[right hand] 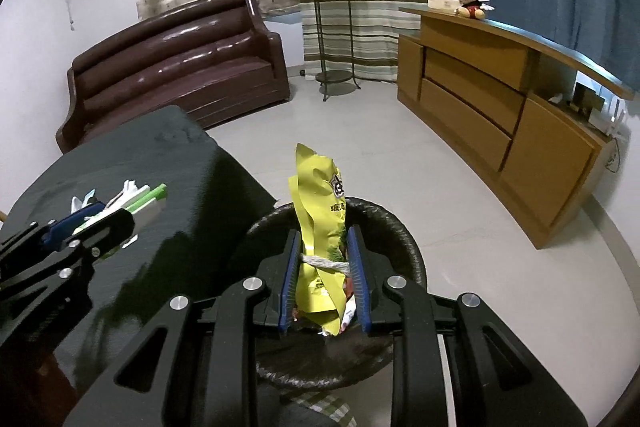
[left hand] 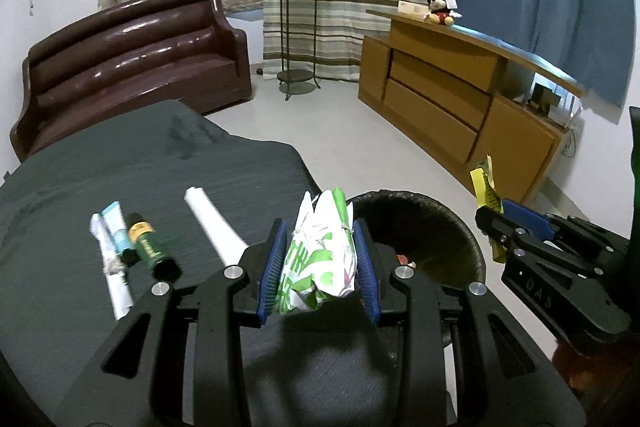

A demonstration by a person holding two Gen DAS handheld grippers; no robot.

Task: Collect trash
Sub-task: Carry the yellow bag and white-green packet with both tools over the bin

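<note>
Blue pads of the left gripper (left hand: 320, 231) pinched a crumpled white-and-green wrapper (left hand: 320, 259), held above the table edge (left hand: 120, 163) just beside the bin (left hand: 472, 247). Over that dark bin (right hand: 408, 239), the right gripper (right hand: 324, 239) clamped a yellow packet (right hand: 318, 211), upright, with a pale band round its middle. Some red scrap showed inside the bin. On the dark tablecloth lay a white roll (left hand: 212, 223), a green tube (left hand: 150, 247), a pale blue tube (left hand: 116, 231) and a white strip (left hand: 112, 275), close together. Beyond stood a brown sofa (left hand: 132, 59), a plant stand (left hand: 298, 27) and a wooden cabinet (left hand: 460, 95).
</note>
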